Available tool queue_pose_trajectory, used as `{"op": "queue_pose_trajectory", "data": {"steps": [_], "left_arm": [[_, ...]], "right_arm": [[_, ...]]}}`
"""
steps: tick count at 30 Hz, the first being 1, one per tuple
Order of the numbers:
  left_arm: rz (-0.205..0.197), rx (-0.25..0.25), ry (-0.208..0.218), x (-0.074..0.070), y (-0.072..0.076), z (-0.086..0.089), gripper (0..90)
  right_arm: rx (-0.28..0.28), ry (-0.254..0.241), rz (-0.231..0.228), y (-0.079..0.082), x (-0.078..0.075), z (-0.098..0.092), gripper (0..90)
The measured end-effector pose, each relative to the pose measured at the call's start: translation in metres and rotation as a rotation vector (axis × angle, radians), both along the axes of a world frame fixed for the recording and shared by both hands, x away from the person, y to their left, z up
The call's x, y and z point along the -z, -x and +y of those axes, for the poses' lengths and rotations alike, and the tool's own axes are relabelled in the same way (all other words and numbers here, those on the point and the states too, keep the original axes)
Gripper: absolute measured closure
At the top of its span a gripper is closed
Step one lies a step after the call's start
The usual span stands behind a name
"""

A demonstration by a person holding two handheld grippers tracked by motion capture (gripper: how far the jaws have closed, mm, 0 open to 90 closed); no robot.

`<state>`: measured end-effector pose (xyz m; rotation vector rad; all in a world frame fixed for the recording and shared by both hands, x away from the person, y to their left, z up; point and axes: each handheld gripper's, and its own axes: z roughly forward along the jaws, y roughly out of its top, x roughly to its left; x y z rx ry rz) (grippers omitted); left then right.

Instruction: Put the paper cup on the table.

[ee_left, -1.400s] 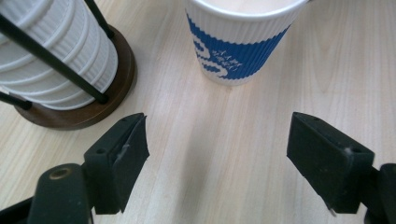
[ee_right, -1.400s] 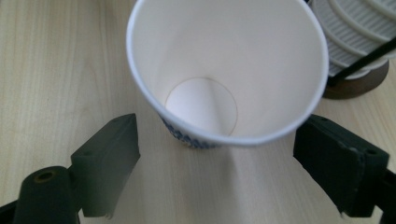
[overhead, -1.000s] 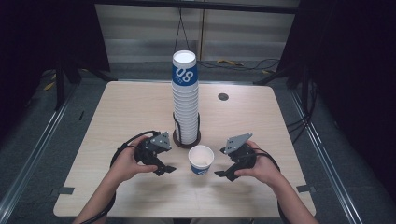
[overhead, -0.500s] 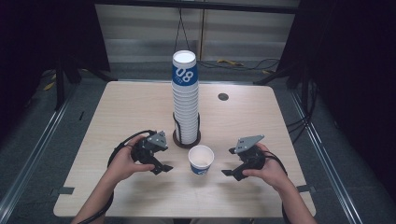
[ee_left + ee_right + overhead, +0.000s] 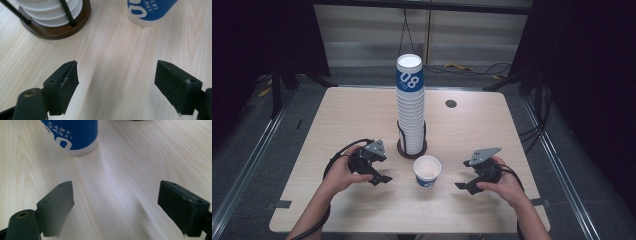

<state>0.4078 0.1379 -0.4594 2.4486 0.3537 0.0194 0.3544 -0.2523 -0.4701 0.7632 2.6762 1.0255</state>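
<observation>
Two grippers flanked a single paper cup (image 5: pixel 427 171) on the table (image 5: pixel 362 115): the left gripper (image 5: pixel 383 178), jaws just opening, and the right gripper (image 5: pixel 460 186) both gaped empty. Behind stood the cup stack (image 5: pixel 411 105).

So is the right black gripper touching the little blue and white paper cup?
Apart. The right gripper view shows bare wooden table between the open right gripper and the cup.

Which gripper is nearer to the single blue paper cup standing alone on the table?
Left, narrowly. The left gripper sits just left of the cup, jaws open. The right gripper sits slightly farther off to its right, jaws open too.
</observation>
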Motion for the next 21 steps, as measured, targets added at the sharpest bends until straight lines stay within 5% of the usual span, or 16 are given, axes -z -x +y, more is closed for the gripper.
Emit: {"op": "queue_pose_trajectory", "data": {"steps": [21], "left_arm": [[0.037, -0.071, 0.058, 0.019, -0.014, 0.034, 17.5]], "right_arm": [[0.055, 0.003, 0.006, 0.004, 0.009, -0.018, 13.1]]}}
